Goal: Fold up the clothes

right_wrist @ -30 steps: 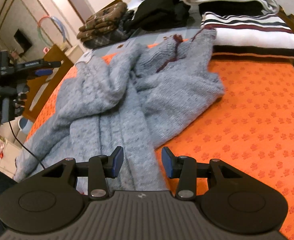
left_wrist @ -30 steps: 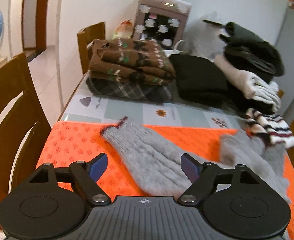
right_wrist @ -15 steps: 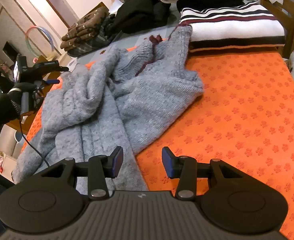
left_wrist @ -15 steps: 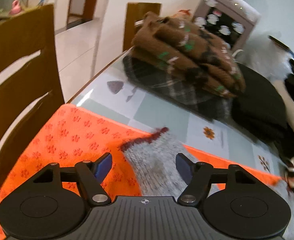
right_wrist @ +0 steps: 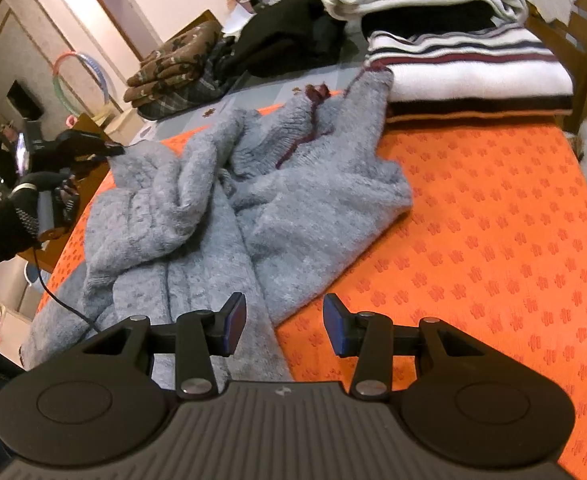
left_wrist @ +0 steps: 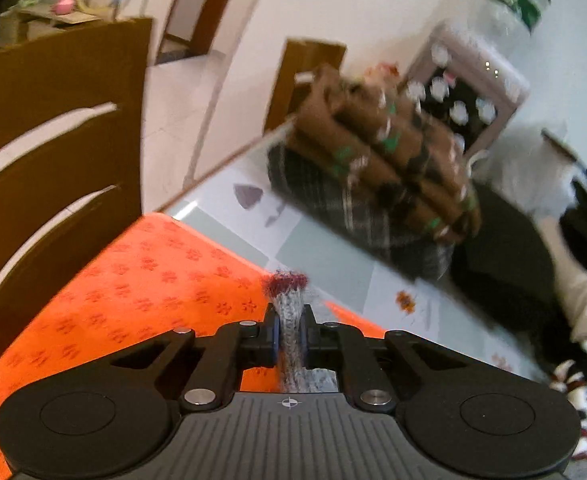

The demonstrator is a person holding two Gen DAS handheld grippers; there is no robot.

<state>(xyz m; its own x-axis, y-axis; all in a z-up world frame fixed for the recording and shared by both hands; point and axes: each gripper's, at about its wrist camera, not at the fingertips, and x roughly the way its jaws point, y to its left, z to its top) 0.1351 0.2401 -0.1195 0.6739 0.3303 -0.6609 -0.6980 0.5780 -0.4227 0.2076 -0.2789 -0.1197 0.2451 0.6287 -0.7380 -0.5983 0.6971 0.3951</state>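
A crumpled grey knit sweater [right_wrist: 253,208] with dark red trim lies on the orange mat [right_wrist: 493,240]. My left gripper [left_wrist: 289,330] is shut on the sweater's sleeve cuff [left_wrist: 287,292], whose red-edged end sticks out past the fingers, held just above the mat's far edge. The left gripper also shows at the far left of the right wrist view [right_wrist: 109,148], holding the sleeve. My right gripper [right_wrist: 284,326] is open and empty, low over the sweater's near hem where it meets the mat.
Folded stacks sit behind the mat: a brown patterned sweater on a plaid one [left_wrist: 381,168], black clothes [right_wrist: 293,40], a striped white sweater [right_wrist: 469,72] with a cream one on top. Wooden chairs [left_wrist: 53,152] stand on the left. A water dispenser [left_wrist: 469,92] stands beyond the table.
My left gripper went forward to the sleeve cuff and shut on it, lifting it. My right gripper stayed open and shifted slightly.
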